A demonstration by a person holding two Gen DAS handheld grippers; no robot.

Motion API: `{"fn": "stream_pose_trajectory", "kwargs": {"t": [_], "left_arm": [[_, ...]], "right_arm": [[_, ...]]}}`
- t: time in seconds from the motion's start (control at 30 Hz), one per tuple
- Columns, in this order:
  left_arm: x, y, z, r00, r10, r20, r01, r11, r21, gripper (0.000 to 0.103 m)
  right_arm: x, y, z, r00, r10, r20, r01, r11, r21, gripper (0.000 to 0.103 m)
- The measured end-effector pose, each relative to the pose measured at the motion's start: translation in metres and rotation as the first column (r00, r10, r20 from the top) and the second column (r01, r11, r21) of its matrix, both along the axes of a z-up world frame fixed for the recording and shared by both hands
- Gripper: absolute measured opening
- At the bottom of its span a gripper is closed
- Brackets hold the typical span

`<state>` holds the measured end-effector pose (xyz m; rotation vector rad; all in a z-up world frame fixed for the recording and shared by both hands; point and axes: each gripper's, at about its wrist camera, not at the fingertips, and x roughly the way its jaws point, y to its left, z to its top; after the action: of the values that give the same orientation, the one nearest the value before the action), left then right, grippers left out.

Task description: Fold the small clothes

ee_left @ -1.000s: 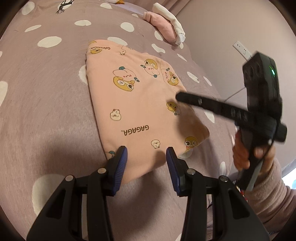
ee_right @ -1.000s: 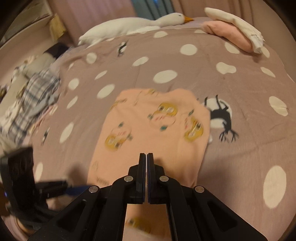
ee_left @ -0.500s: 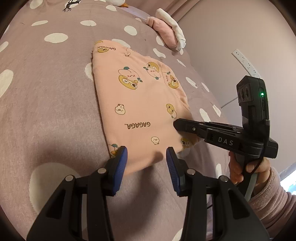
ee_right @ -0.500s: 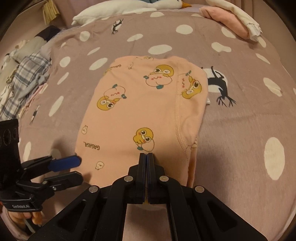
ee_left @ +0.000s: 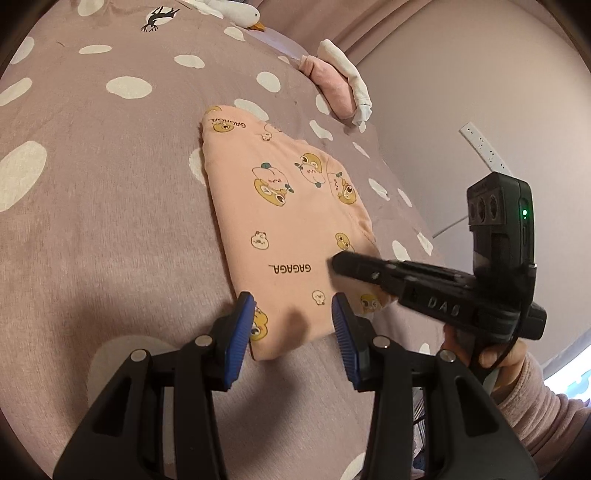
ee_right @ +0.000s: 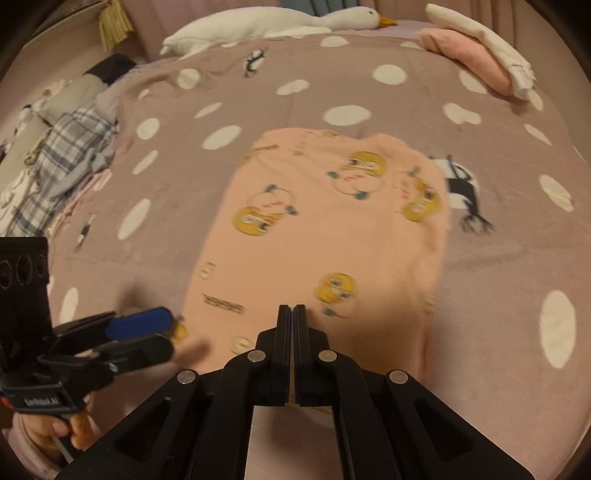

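A small peach garment printed with yellow cartoon ducks and "GAGAGA" lies folded flat on the bed; it also shows in the right wrist view. My left gripper is open, its blue-padded fingers straddling the garment's near corner just above it. It shows at lower left in the right wrist view. My right gripper is shut with nothing between its jaws, over the garment's near edge. In the left wrist view it reaches in from the right over the cloth.
The mauve polka-dot bedspread covers the bed. Folded pink and white clothes lie at the far right. A white goose plush lies at the head. Plaid clothing is piled at the left. A wall stands right.
My right gripper, still shut, has moved forward over the garment's near edge. My left gripper stays open at the near corner and has shifted slightly closer. The garment lies unmoved.
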<state>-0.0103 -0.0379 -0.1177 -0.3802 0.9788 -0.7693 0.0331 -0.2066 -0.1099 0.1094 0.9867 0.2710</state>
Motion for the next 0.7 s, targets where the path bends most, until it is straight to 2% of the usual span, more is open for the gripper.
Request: {"fn": "stream_pose_trajectory", "kwargs": {"t": [0.17,0.33,0.43,0.57,0.7], "left_arm": [[0.005,-0.004,-0.004,1.0,-0.01,-0.011,0.01,1.0,0.02,0.043],[0.021,-0.01,0.006,1.0,-0.012,0.011,0.012,0.999,0.043,0.043],[0.034,-0.02,0.018,0.999,-0.019,0.051,0.016,0.997,0.076,0.045],[0.055,-0.039,0.024,0.996,-0.031,0.088,0.02,0.992,0.129,0.046],[0.071,-0.058,0.019,0.993,-0.048,0.104,0.027,0.981,0.194,0.046]], "right_arm": [[-0.003,0.005,-0.023,0.999,0.008,-0.046,-0.008,1.0,-0.003,0.0],[-0.021,-0.003,-0.019,0.998,0.041,-0.052,-0.04,0.999,0.023,0.0],[-0.028,-0.011,-0.007,0.999,0.036,-0.014,-0.035,0.999,0.039,0.0],[-0.025,-0.032,0.007,0.998,-0.037,0.057,0.035,0.999,0.04,0.0],[-0.018,-0.051,0.003,0.994,-0.09,0.061,0.087,0.995,0.047,0.0]]}}
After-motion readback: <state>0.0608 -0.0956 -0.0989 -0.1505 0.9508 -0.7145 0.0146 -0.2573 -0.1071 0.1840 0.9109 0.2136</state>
